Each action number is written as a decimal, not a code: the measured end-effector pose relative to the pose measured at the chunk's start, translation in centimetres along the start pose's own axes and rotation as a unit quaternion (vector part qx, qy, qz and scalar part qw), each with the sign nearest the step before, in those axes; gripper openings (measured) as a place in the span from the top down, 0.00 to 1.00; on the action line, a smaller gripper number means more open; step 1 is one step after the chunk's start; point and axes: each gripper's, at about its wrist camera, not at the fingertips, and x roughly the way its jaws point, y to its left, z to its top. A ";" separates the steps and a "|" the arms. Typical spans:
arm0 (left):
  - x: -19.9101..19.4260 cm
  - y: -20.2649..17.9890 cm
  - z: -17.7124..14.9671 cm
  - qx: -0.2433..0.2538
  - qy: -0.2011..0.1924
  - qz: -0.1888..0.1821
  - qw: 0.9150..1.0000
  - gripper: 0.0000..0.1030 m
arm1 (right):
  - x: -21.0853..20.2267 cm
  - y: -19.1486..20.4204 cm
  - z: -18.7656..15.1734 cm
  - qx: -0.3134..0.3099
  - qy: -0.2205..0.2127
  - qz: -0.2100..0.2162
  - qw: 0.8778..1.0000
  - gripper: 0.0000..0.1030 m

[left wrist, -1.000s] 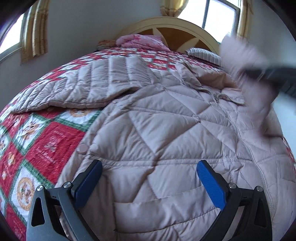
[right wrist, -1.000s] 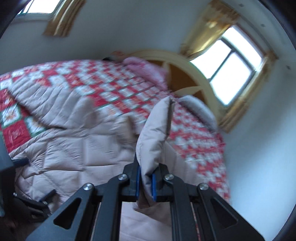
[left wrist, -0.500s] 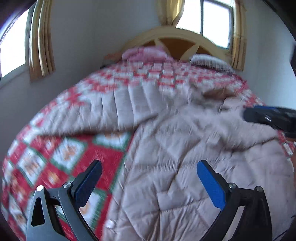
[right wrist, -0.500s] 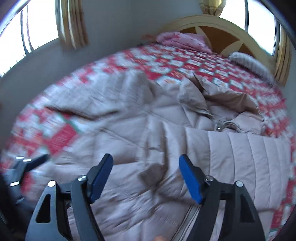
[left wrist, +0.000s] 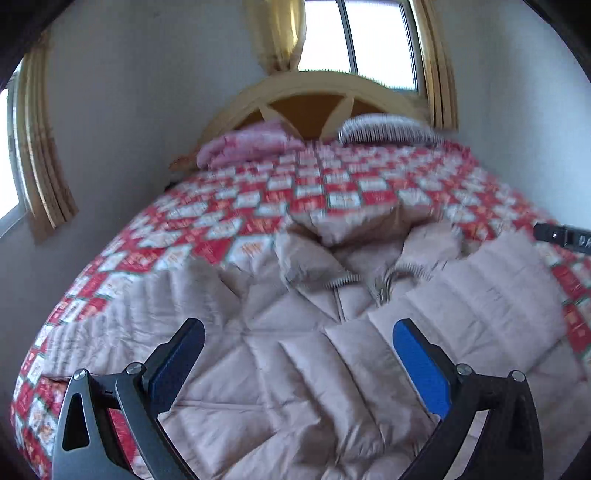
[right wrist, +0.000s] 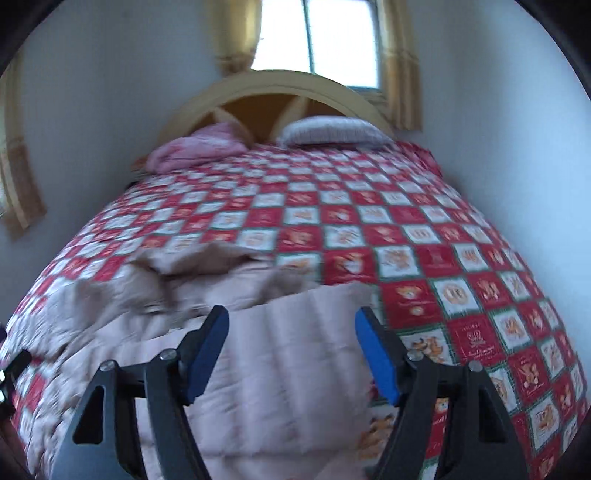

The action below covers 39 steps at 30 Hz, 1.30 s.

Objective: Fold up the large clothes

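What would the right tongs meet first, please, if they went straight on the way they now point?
Most likely the folded-over sleeve of the beige coat, which lies between the open fingers of the right tongs. The red checked quilt lies beyond it. Depth is hard to judge in this blurred view.

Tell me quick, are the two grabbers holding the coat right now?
Left gripper: open, holding nothing, above the coat.
Right gripper: open, holding nothing.

A home bedroom. A bed [right wrist: 369, 229] with checked quilt fills it. Behind its arched headboard [right wrist: 273, 92], a curtained window [right wrist: 317, 33].
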 end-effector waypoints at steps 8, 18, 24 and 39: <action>7.9 0.2 -4.0 -0.008 0.091 0.017 0.996 0.01 | 10.0 -1.1 -3.3 0.013 0.108 -0.003 0.994 0.31; 8.8 0.2 -5.0 -0.018 0.097 0.010 0.995 0.01 | 11.3 -1.6 -7.2 -0.021 0.124 -0.032 0.992 0.28; 8.9 0.1 -5.4 -0.025 0.095 0.009 0.995 0.01 | 11.3 -1.5 -7.5 -0.032 0.117 -0.049 0.991 0.27; 8.6 1.0 -5.8 -0.053 0.090 -0.006 0.995 0.01 | 8.5 5.9 -5.3 -0.001 0.105 0.011 0.994 0.19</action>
